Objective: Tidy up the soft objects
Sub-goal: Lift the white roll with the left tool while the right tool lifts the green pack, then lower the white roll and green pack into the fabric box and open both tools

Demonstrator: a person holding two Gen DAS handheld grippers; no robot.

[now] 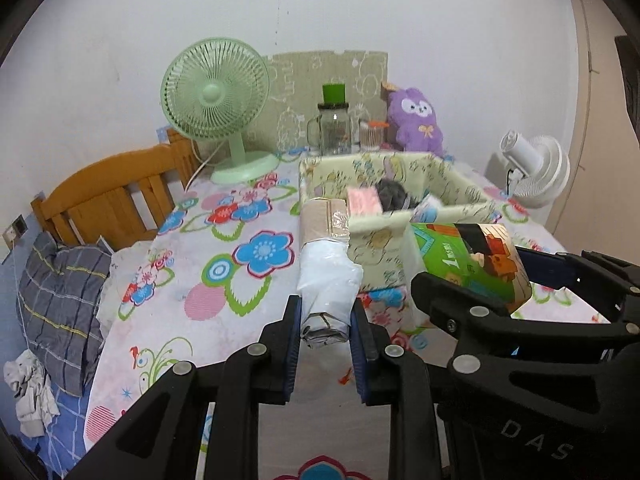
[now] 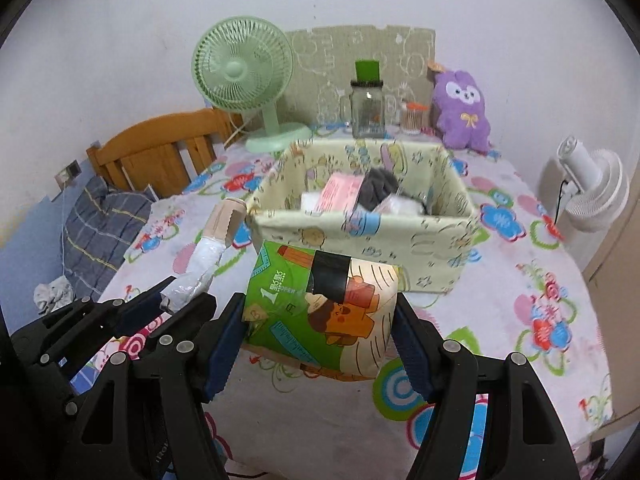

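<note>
Both claws hold soft packs in front of the bin.

The left claw (image 1: 325,332) is clamped on the near end of a long roll (image 1: 326,264), whose far end reaches the bin (image 2: 440,240)'s near-left corner. The right claw (image 2: 320,328) is clamped on a green pack (image 2: 320,300), held just before the bin's near wall, above the flowered tabletop (image 2: 520,280). A pink pack (image 2: 340,192) and grey cloth (image 2: 378,186) lie inside the bin.
</note>
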